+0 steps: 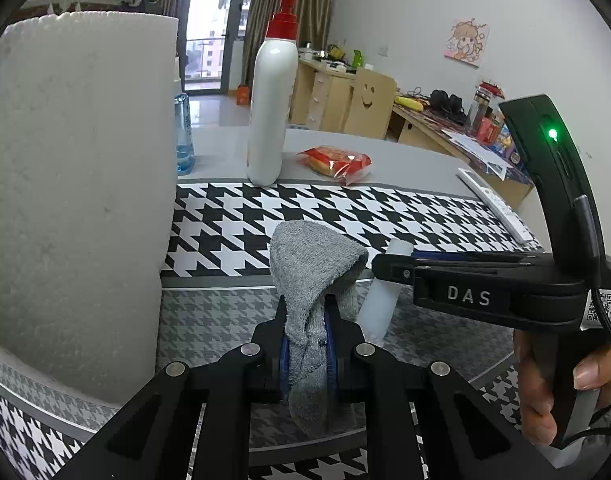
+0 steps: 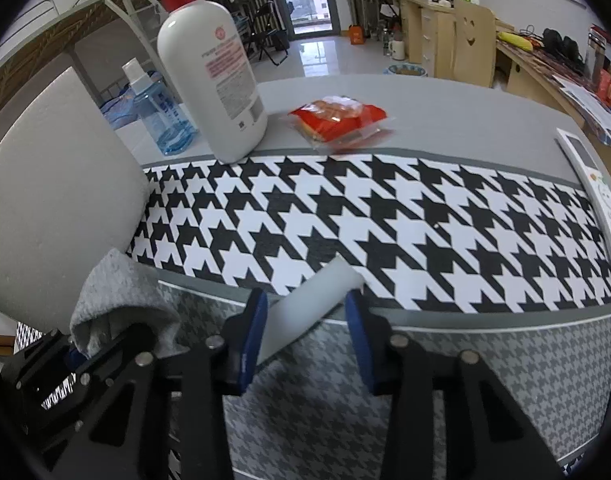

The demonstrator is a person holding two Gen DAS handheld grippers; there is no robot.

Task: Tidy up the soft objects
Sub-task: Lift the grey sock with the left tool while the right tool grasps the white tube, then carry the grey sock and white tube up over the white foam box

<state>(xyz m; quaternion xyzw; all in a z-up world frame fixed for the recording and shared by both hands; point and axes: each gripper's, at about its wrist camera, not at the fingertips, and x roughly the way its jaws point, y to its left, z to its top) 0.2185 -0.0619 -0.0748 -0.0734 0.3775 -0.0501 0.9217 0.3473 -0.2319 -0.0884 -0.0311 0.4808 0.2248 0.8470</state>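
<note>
My left gripper (image 1: 308, 344) pinches the grey sock (image 1: 311, 280) tight above the houndstooth mat (image 2: 345, 216) while my right gripper (image 2: 307, 332), half open, brackets the white foam block (image 2: 309, 308) without clamping it, so next I'd squeeze and lift.

Left tongs (image 1: 307, 344): matte black plastic linkage arms, round silver pivot screws, blue pads on the fingers (image 1: 284, 360). Right tongs (image 2: 305, 328): same build, white "DAS" lettering on the side, lit green LED on the black handle, QR sticker, black cable at the grip.
</note>
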